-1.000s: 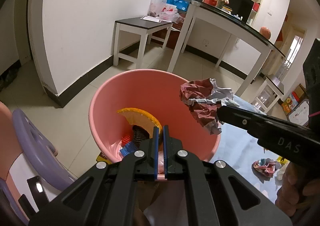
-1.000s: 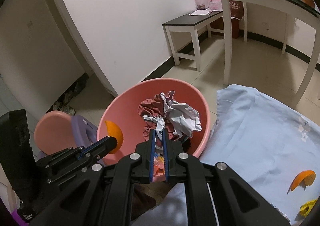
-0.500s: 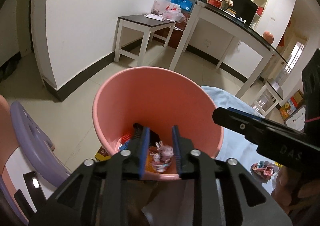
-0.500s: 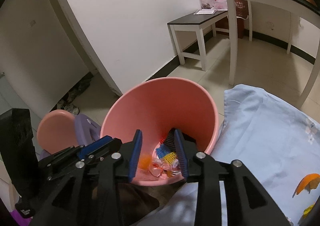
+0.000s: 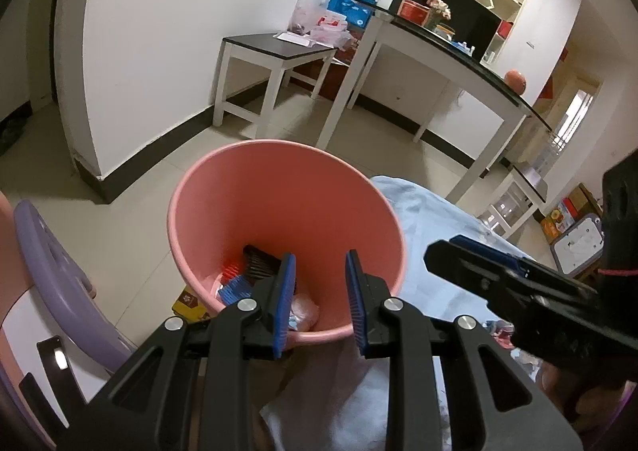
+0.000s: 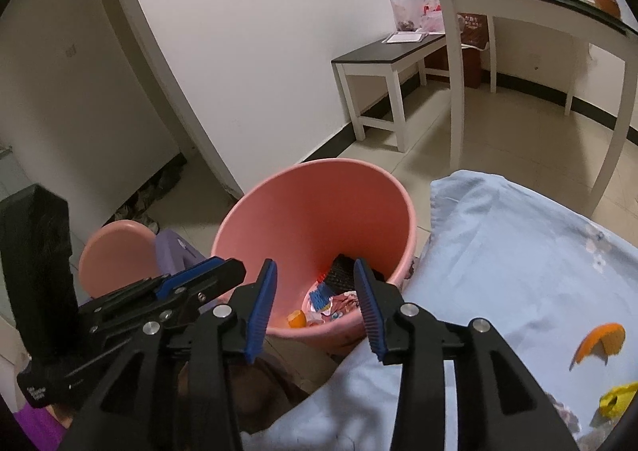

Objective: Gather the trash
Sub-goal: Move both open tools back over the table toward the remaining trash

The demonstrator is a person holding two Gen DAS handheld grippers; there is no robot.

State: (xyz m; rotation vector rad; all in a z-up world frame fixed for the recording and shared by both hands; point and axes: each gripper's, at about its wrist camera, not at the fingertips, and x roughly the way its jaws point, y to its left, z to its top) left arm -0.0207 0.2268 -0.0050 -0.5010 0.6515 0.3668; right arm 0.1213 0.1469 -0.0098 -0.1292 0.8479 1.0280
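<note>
Both grippers hang over the pink bucket [image 5: 247,188], jaws apart, nothing between the pads. Left gripper [image 5: 319,301]: blue pads stand parted with only the bucket's floor showing through the gap. Right gripper [image 6: 315,301]: jaws are opening wider at this moment, also empty.

Trash already in: at the bucket's bottom lie a black ridged piece [image 6: 341,271], a blue comb-like bit [image 6: 321,297], an orange scrap [image 6: 297,318] and crumpled pinkish wrappers [image 6: 339,303]. What exactly the wrappers are, you can't tell from here; the view down there is dim and partly blocked by the fingers.

Trash still out: on the light blue cloth [image 6: 518,251] to your right sit an orange peel [image 6: 598,341] and a yellow scrap [image 6: 620,399], well apart from the bucket. Another crumpled bit seems to peek out behind the right gripper in the left wrist view.

The drop looks finished, so the step in hand is likely the return for the next piece. Advice:
- Lift clear of the rim before swinging right; the bucket is light plastic and will likely tip if a finger catches it.
- Leave the jaws parted on the way over.
- Come down on the orange peel across its narrow side, and pinch peel only, not a fold of cloth.
- Keep the two grippers from crossing; they sit close together now.

Writing: small white lettering on the left gripper's black body in the right wrist view, too small to read. A red label on the far bin under the tall table [image 6: 538,8] is illegible too.
</note>
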